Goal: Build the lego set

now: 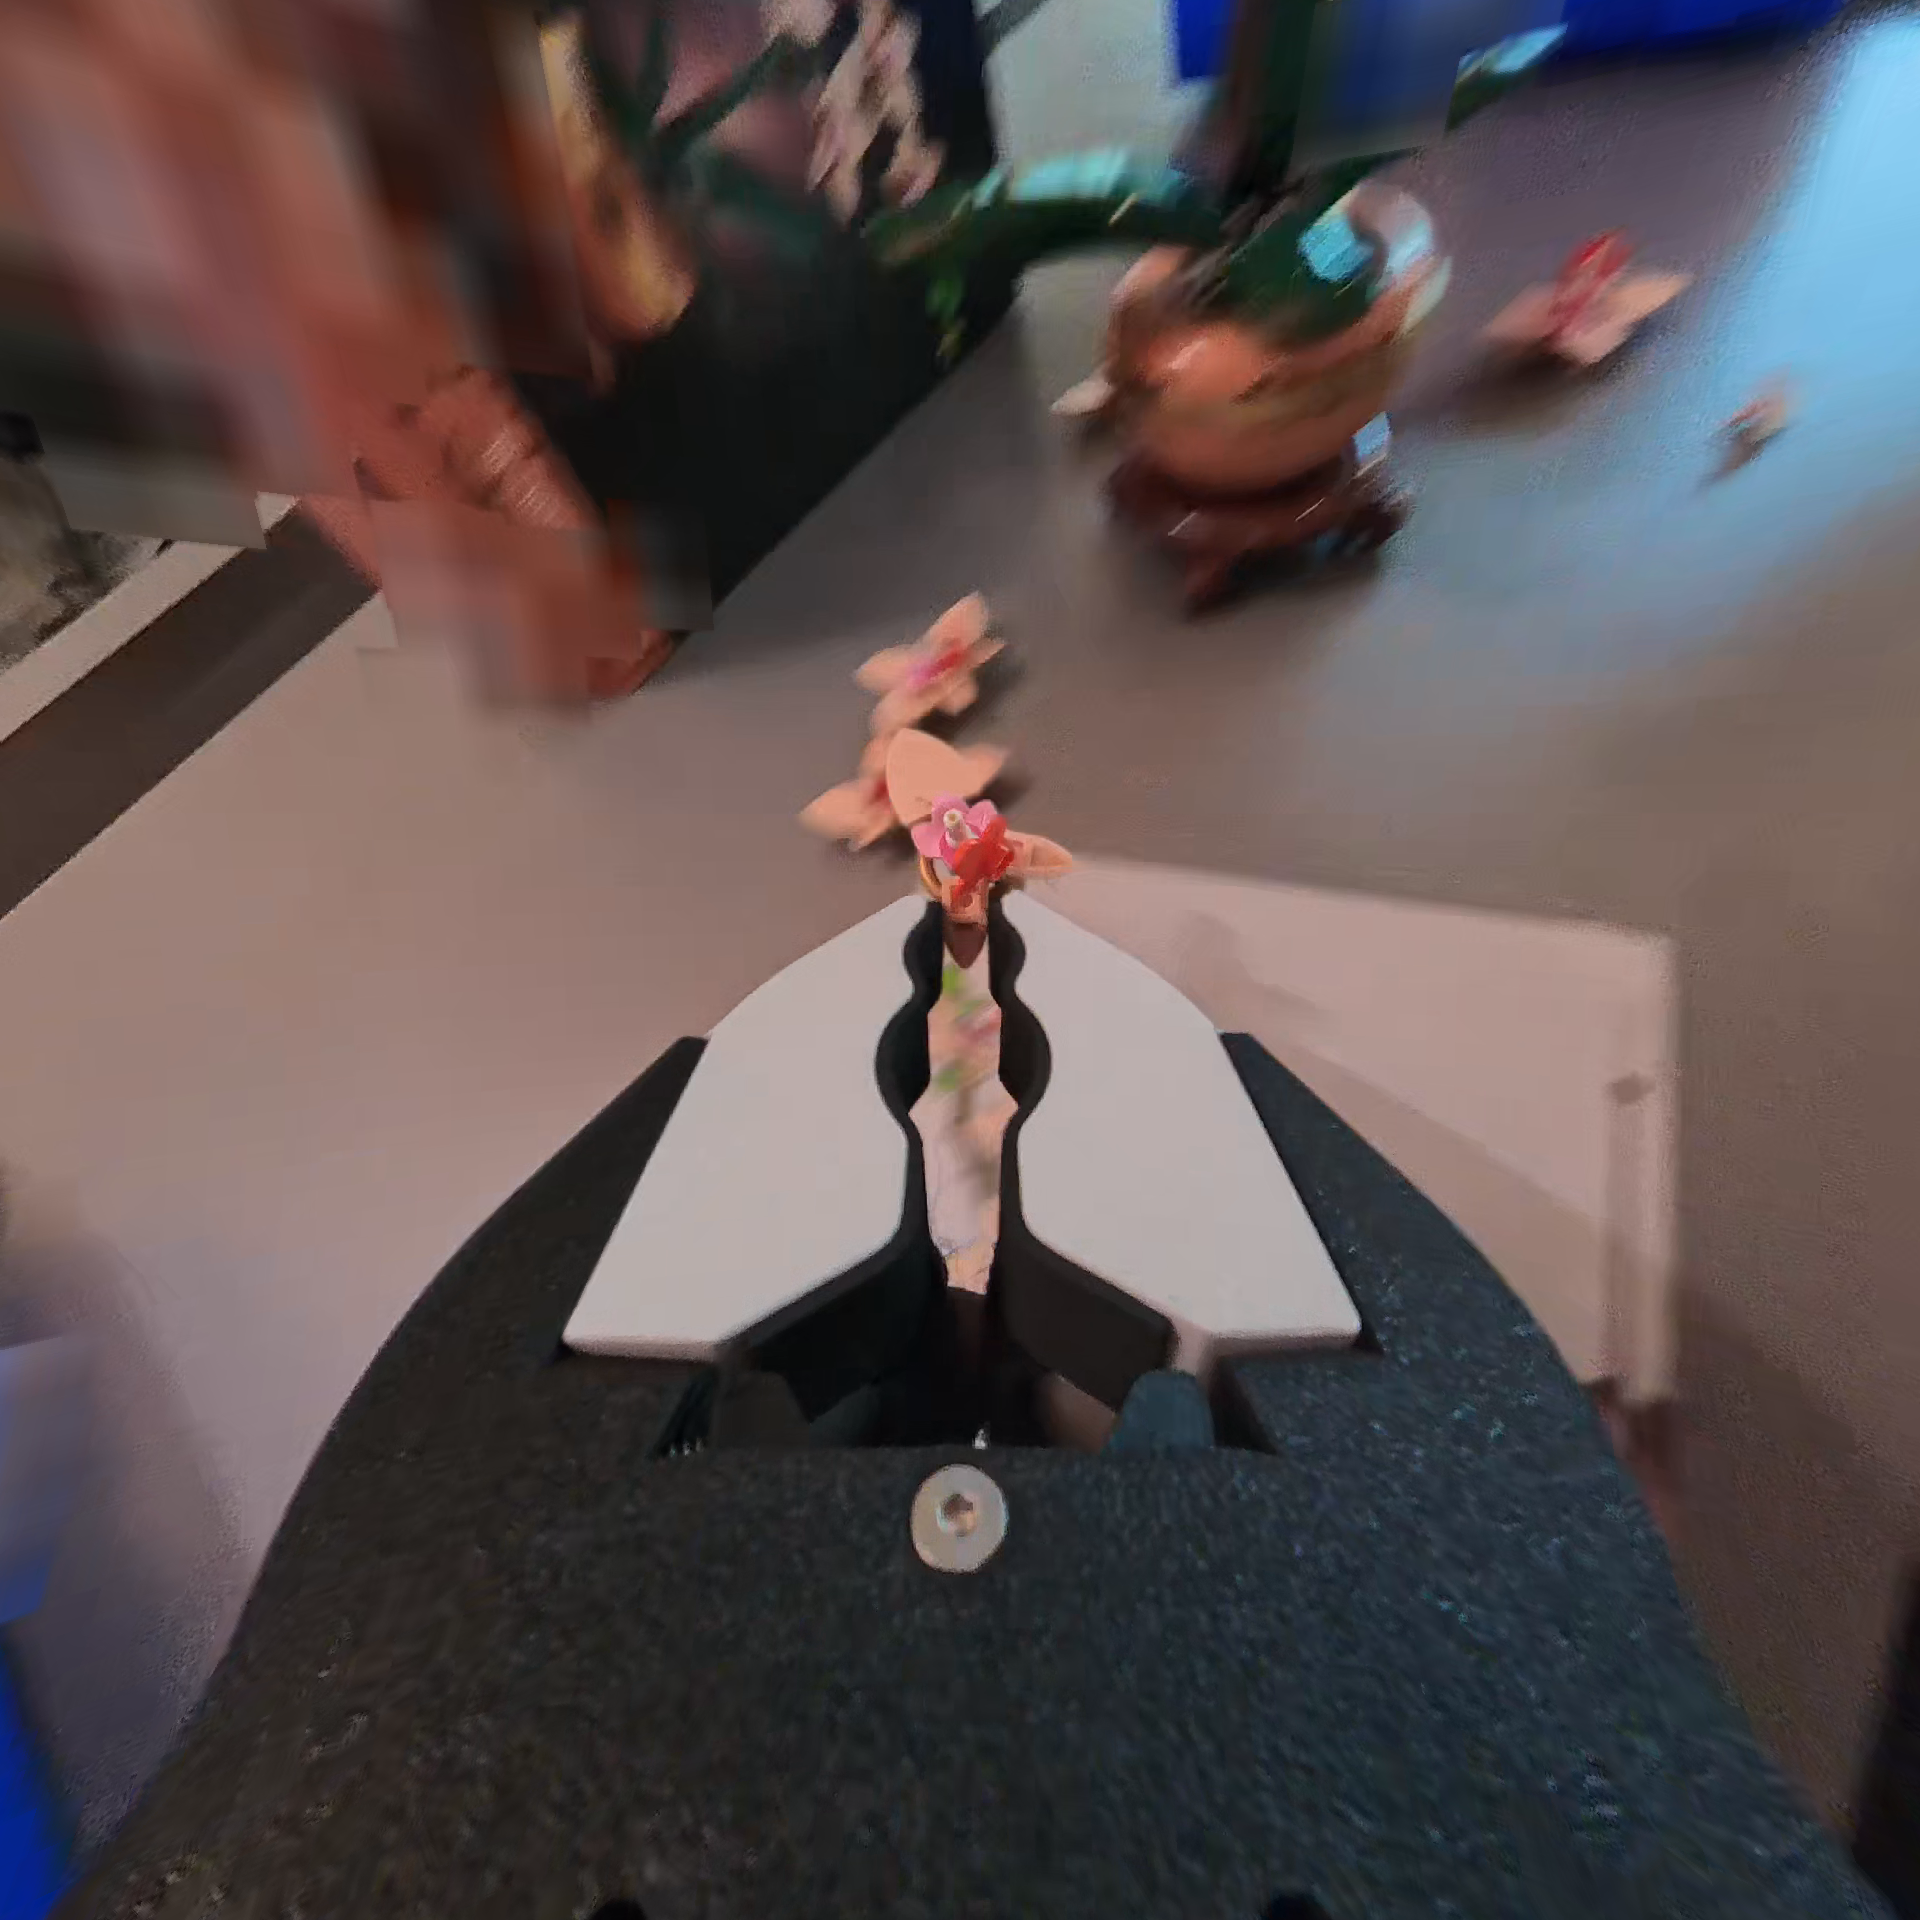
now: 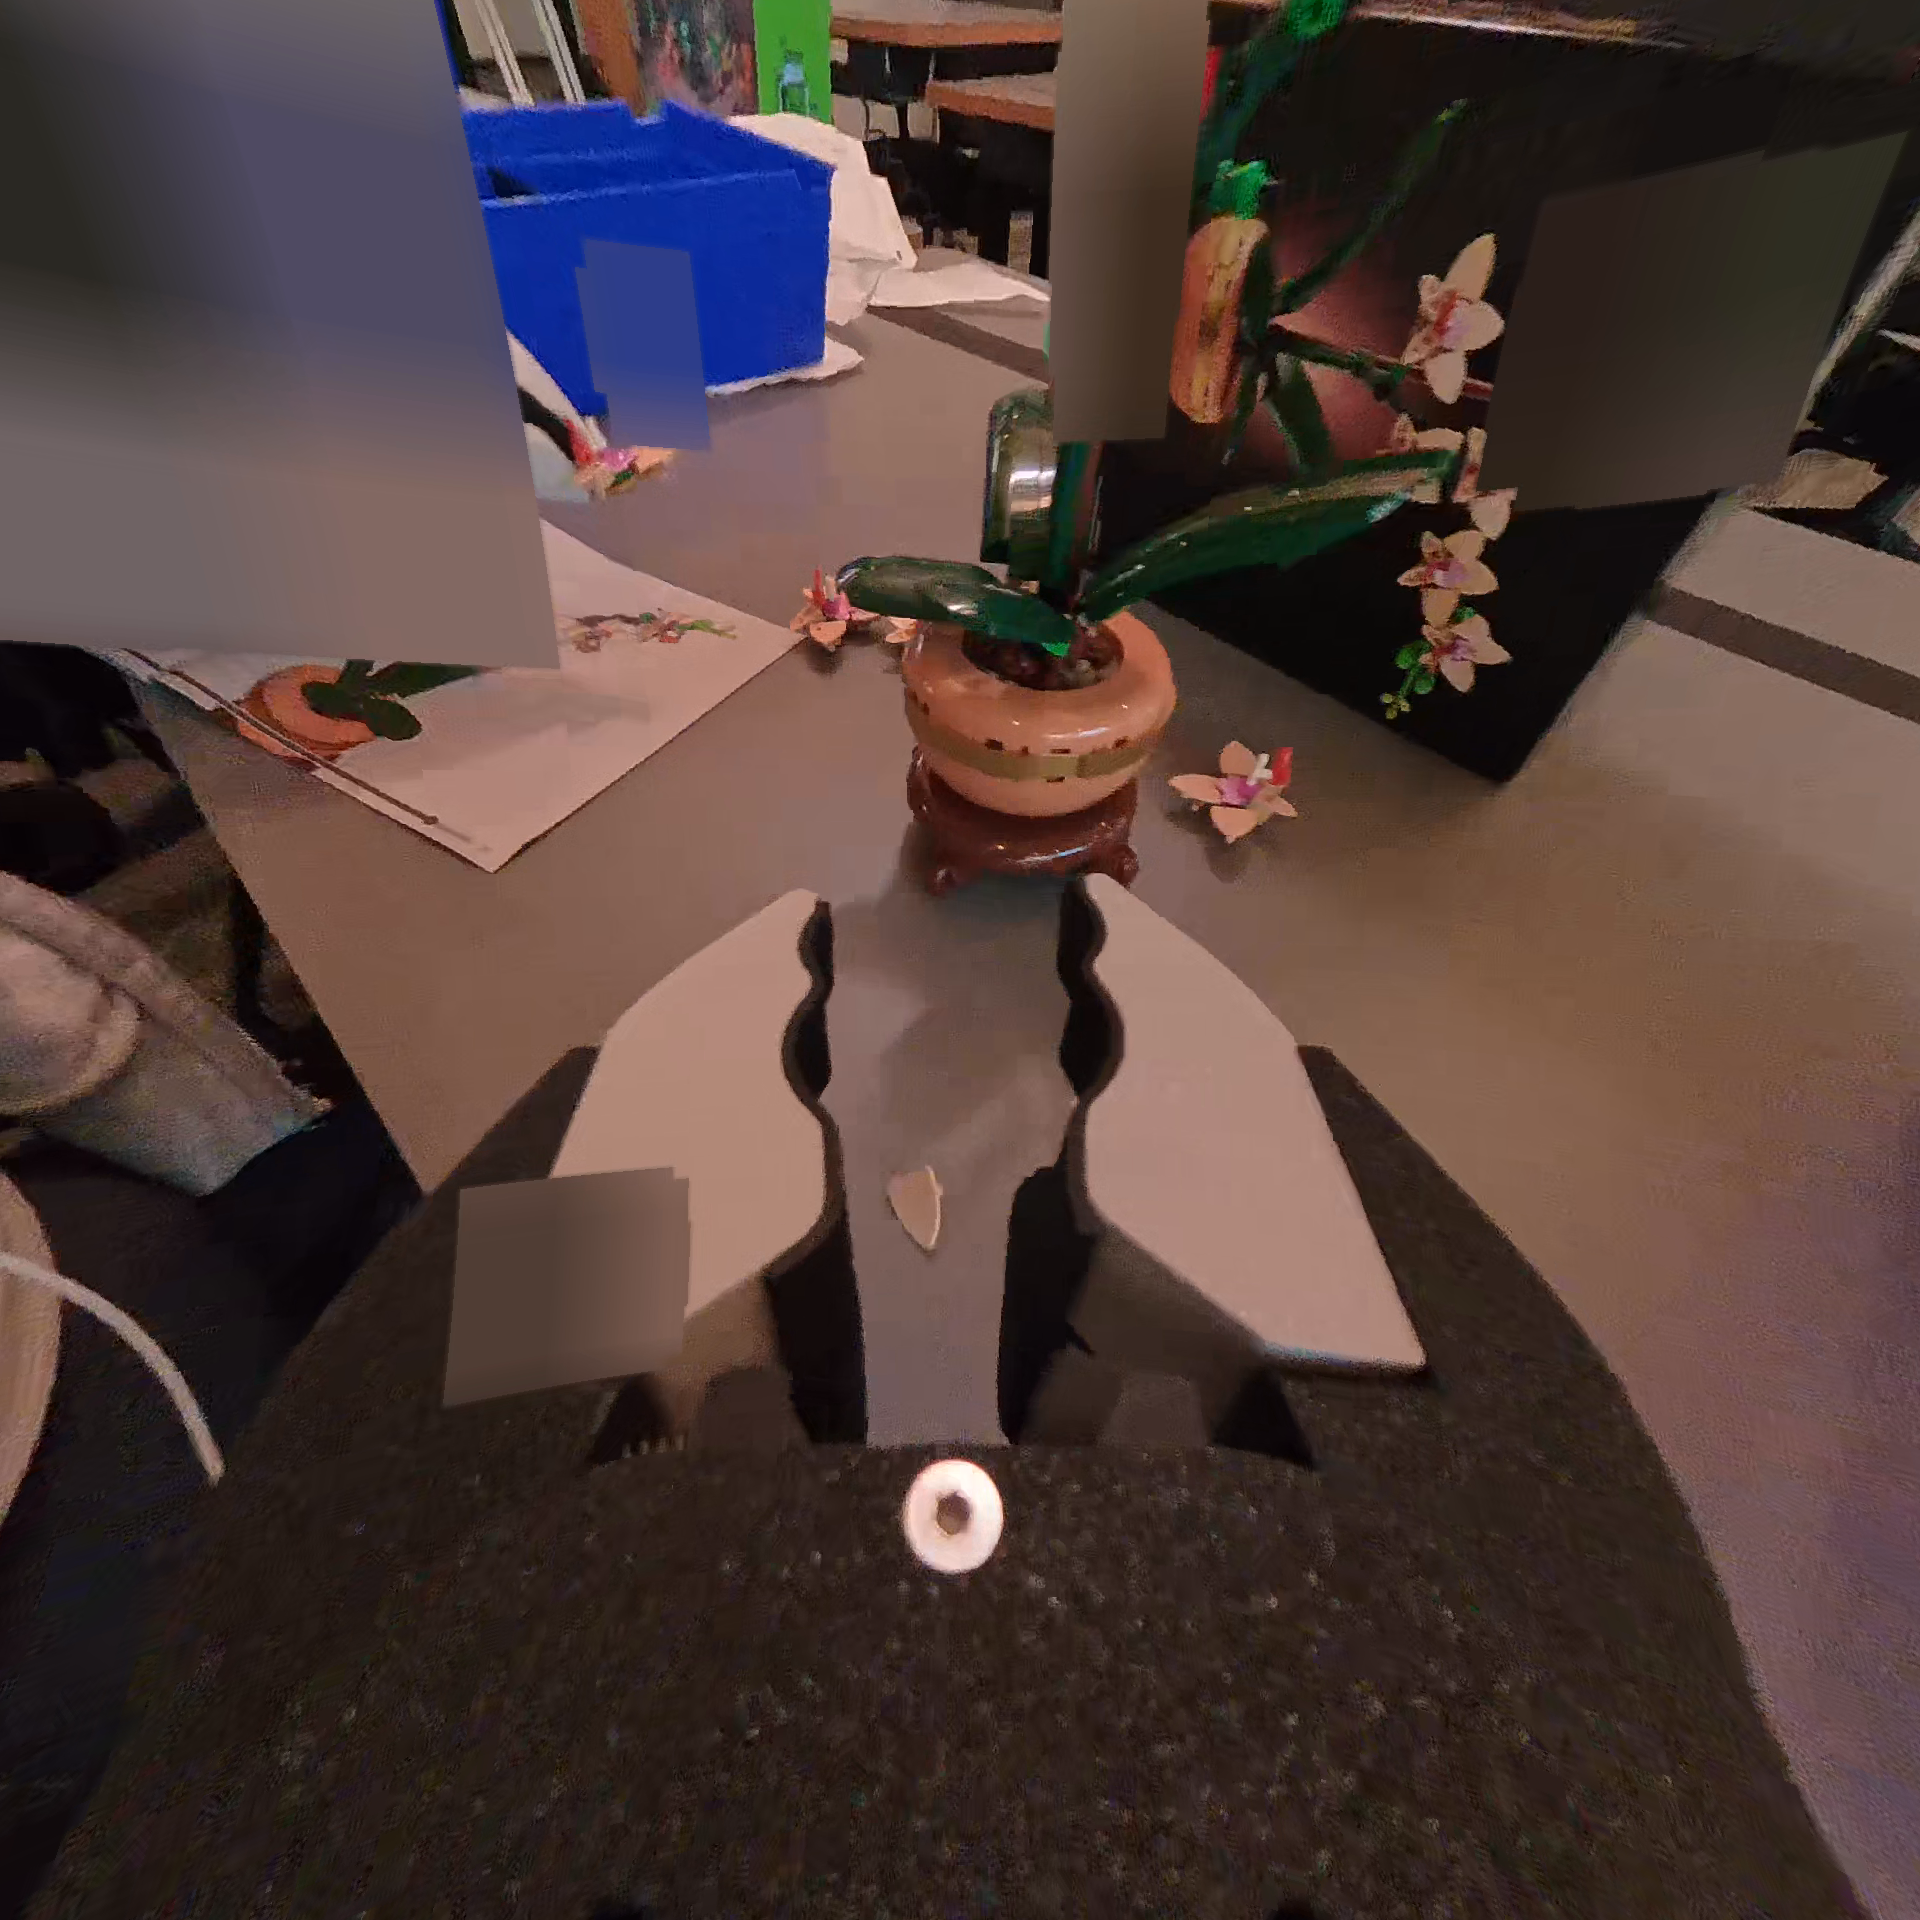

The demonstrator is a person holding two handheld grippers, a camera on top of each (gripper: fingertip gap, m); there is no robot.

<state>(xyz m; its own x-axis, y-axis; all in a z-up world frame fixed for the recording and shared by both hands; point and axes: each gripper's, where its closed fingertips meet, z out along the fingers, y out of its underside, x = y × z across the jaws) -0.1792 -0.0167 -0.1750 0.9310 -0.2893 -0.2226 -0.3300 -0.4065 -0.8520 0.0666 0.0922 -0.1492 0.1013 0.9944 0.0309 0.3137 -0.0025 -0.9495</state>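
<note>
My left gripper (image 1: 961, 906) is shut on a small lego orchid flower (image 1: 961, 831), cream petals with a pink and red centre, held above the grey table. Two more loose flowers (image 1: 930, 665) lie just beyond it. The lego plant pot (image 1: 1262, 416) with green leaves stands far right, blurred. In the right wrist view my right gripper (image 2: 945, 904) is open and empty, just in front of the tan pot on its brown stand (image 2: 1023, 727). A loose cream petal (image 2: 916, 1205) lies on the table between its fingers. A flower (image 2: 1238, 790) lies right of the pot.
The black lego box (image 2: 1455, 416) stands behind the pot at the right. The instruction booklet (image 2: 499, 727) lies left of the pot, with flowers (image 2: 826, 608) at its far corner. A blue bin (image 2: 665, 239) stands at the back. White paper (image 1: 1351, 1091) lies under my left gripper. The tips of one gripper are about 25 cm away from the tips of the other.
</note>
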